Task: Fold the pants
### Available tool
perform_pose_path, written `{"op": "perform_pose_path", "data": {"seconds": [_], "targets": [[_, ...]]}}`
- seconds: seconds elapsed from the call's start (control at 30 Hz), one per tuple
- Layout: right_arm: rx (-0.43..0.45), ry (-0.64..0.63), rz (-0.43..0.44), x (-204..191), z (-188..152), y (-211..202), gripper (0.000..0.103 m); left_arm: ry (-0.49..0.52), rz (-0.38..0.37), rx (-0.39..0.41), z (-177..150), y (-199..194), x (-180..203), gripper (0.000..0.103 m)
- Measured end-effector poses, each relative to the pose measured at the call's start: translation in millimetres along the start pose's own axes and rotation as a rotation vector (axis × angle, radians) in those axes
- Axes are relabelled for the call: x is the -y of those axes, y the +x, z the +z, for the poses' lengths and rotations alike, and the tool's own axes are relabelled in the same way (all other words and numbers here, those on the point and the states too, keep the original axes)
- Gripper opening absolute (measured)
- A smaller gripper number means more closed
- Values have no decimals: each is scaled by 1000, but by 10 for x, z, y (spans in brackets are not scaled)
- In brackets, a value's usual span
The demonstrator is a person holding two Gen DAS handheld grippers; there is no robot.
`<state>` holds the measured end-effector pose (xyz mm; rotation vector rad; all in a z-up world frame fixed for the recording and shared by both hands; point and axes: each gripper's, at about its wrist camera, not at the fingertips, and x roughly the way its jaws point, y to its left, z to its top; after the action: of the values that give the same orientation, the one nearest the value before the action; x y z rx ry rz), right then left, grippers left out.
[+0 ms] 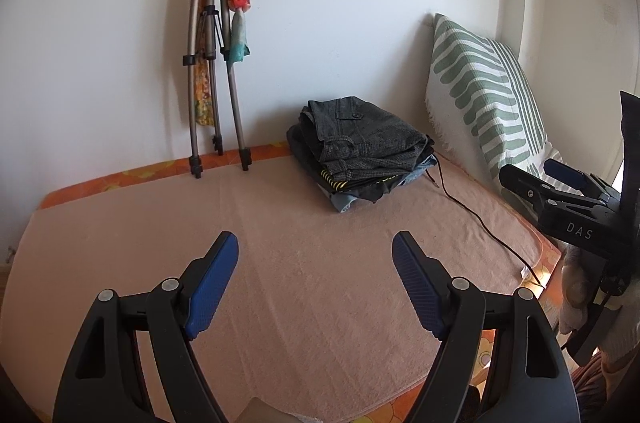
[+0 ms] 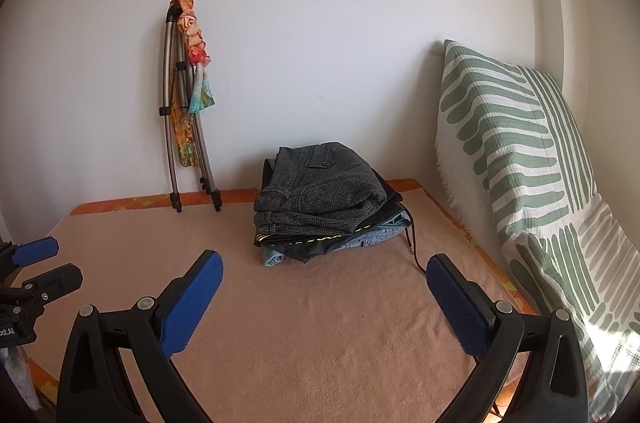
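Observation:
A stack of folded pants [image 1: 362, 147] lies at the far side of the pink towel [image 1: 300, 263], near the wall; grey checked pants are on top, with dark and denim ones under them. The stack also shows in the right wrist view [image 2: 324, 199]. My left gripper [image 1: 316, 247] is open and empty above the towel, well short of the stack. My right gripper [image 2: 324, 269] is open and empty, just in front of the stack. The right gripper shows at the right edge of the left wrist view [image 1: 560, 183].
A folded metal stand [image 1: 212, 63] with colourful cloth leans on the wall at the back left. A green-striped cushion [image 1: 484, 95] stands along the right. A black cable [image 1: 480, 219] runs across the towel from the stack to the right edge.

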<state>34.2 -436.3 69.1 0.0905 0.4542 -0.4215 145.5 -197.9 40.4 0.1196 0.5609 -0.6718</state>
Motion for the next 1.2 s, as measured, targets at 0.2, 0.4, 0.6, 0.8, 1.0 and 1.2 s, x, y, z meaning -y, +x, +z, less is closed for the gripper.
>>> {"op": "perform_pose_path", "data": {"seconds": [0.2,0.4,0.6,0.8,1.0,1.2], "targets": [[-6,1,-16,48,-49,-1,103,-2,7,-4,-6,13,4,79],[-11,-13,-21,21,-87,-7,103,-9,14,-15,-25,47,16,80],[-9,-20,-15,-20,-93,-28,103,-17,13,-22,-23,61,14,80],[-7,-26,-13,-52,-101,-34,103,-20,16,-17,-20,52,11,80],[-6,-38,-12,-92,-110,-42,103,-28,14,-13,-15,34,2,81],[-4,-42,-10,-100,-113,-47,103,-23,16,-11,-20,21,11,81]]}}
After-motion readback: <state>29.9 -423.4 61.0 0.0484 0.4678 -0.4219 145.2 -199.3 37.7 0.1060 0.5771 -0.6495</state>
